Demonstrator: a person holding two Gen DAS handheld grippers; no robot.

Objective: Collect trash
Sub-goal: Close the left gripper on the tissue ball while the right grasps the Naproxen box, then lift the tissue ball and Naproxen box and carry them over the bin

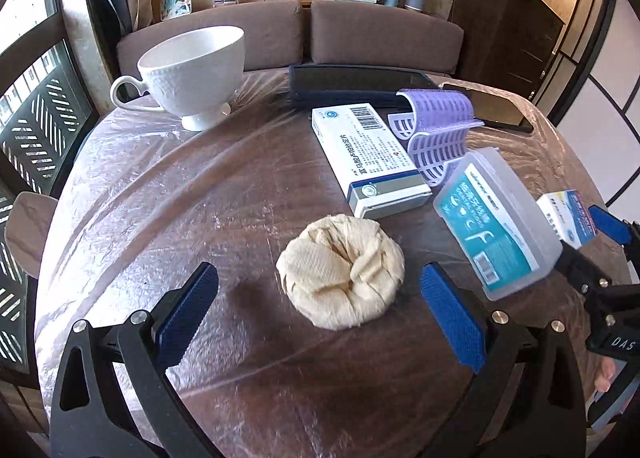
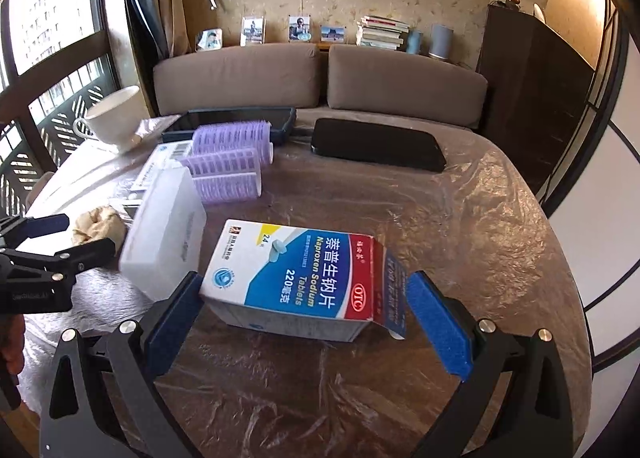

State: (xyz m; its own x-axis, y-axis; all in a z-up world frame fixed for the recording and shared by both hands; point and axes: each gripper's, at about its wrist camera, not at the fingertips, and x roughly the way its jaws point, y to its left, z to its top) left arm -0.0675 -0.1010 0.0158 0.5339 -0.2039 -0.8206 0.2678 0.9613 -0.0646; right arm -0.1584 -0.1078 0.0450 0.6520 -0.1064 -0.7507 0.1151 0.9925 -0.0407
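The round table (image 1: 160, 186) wears clear plastic wrap. The left gripper (image 1: 320, 298) stands released around a crumpled tissue wad (image 1: 340, 270) near the front edge. Right of it, the right gripper (image 2: 304, 298) flanks an opened naproxen box (image 2: 296, 274), jaws spread, left pad touching.

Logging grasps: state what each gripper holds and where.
Nothing is held. The left gripper stands open around the crumpled beige tissue wad; the right gripper is open astride the blue-and-white cardboard medicine box.
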